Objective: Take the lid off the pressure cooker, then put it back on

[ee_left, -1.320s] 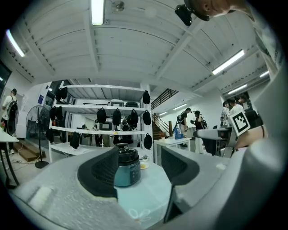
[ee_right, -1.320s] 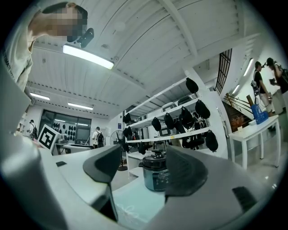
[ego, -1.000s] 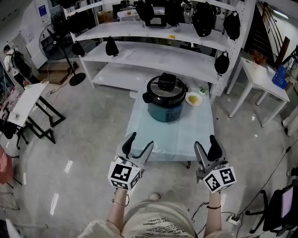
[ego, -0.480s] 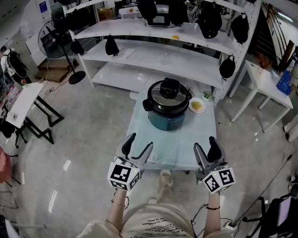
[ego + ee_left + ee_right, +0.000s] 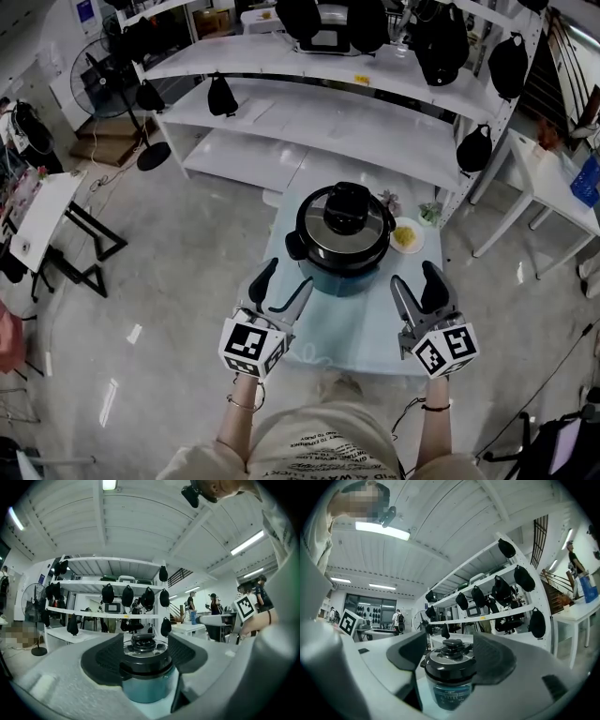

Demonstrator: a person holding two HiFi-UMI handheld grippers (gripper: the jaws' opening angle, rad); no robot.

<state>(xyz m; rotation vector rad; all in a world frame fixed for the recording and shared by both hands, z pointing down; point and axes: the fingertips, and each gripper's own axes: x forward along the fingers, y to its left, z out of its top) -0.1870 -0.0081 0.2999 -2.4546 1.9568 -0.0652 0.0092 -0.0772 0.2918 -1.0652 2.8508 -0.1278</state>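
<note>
A grey polished floor (image 5: pixel 169 281) spreads through the room, with a long white shelving rack (image 5: pixel 309 112) hung with dark bags at the back. In front of it stands a pale blue surface (image 5: pixel 375 337). The pressure cooker (image 5: pixel 342 277) sits on it with its lid (image 5: pixel 347 230) on, and a small plate (image 5: pixel 406 236) lies just beside it. The left hand-held gripper (image 5: pixel 284 278) and the right hand-held gripper (image 5: pixel 415 278) hover on either side of the cooker, jaws apart and empty.
</note>
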